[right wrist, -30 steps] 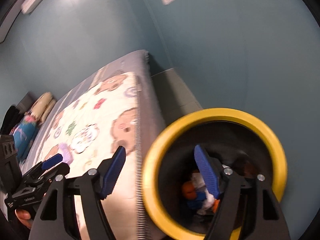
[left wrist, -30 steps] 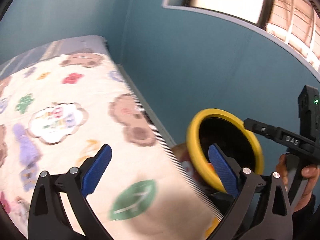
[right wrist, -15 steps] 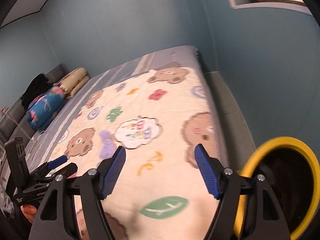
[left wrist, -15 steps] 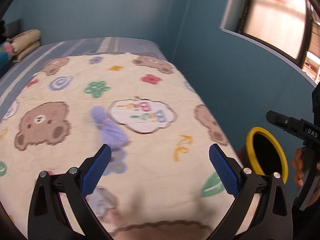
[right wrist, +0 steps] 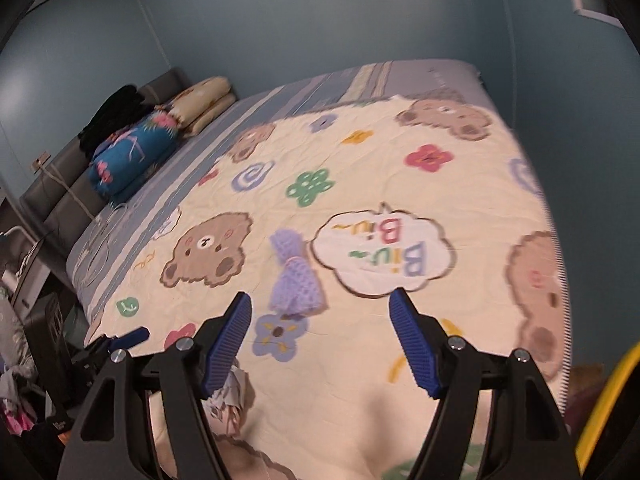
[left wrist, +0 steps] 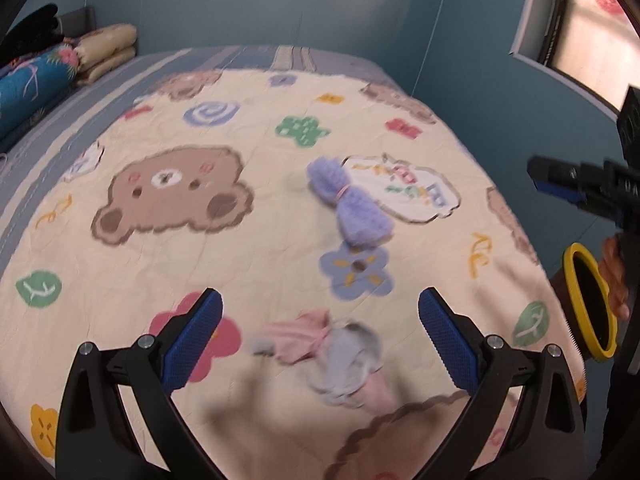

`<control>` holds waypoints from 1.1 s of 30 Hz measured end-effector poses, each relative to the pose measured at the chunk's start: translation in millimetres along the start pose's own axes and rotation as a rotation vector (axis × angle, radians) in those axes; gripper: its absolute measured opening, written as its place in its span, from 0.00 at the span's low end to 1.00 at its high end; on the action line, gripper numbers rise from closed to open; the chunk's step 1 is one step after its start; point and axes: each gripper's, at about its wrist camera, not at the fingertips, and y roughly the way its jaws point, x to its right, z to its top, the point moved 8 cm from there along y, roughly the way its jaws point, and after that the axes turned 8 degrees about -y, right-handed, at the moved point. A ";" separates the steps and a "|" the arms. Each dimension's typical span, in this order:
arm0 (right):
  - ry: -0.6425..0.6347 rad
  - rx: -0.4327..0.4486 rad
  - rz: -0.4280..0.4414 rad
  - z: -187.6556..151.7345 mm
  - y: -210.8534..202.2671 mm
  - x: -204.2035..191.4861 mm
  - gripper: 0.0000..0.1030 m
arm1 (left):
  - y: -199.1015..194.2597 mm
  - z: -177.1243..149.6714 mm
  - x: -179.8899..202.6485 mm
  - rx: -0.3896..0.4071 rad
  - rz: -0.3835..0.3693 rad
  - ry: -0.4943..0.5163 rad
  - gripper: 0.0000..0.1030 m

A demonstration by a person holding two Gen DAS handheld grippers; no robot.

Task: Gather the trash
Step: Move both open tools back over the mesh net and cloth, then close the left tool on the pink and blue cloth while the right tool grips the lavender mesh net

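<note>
A crumpled pink and grey piece of trash [left wrist: 336,354] lies on the cartoon quilt [left wrist: 200,264], between and just beyond my open left gripper [left wrist: 320,336]. It shows partly behind the left finger in the right wrist view [right wrist: 230,396]. A purple knitted bundle tied in the middle [left wrist: 352,204] lies further out on the quilt, also just ahead of my open, empty right gripper [right wrist: 320,334] in its view [right wrist: 294,276]. A yellow-rimmed black bin [left wrist: 590,306] stands beside the bed at the right, its rim also at the right wrist view's lower right edge [right wrist: 608,408].
A blue floral pillow [right wrist: 128,156] and a folded cream blanket [right wrist: 204,104] lie at the head of the bed. Blue walls close in on the far side and right. A window [left wrist: 588,20] is at upper right. Clutter stands on the floor left of the bed [right wrist: 24,380].
Both grippers have swung left from the bin to face the bed. The bin has slid to the right edge of both views. The trash and purple bundle have come into view.
</note>
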 end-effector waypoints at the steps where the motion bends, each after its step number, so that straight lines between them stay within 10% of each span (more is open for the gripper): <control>1: -0.006 -0.010 0.004 0.5 6.2 -2.8 0.66 | 2.8 -3.2 -5.9 -0.009 0.006 -0.004 0.92; 15: -0.117 -0.203 0.097 -4.2 120.3 -30.3 0.66 | 51.1 -37.1 -22.2 -0.120 -0.002 -0.035 0.92; 24: -0.235 -0.263 -0.005 -3.1 180.2 -32.8 0.66 | 72.4 -48.1 -17.4 -0.151 0.000 -0.041 0.90; 33: -0.254 -0.319 -0.039 -16.0 205.6 -29.8 0.37 | 79.7 -62.0 -5.1 -0.170 -0.015 0.034 0.42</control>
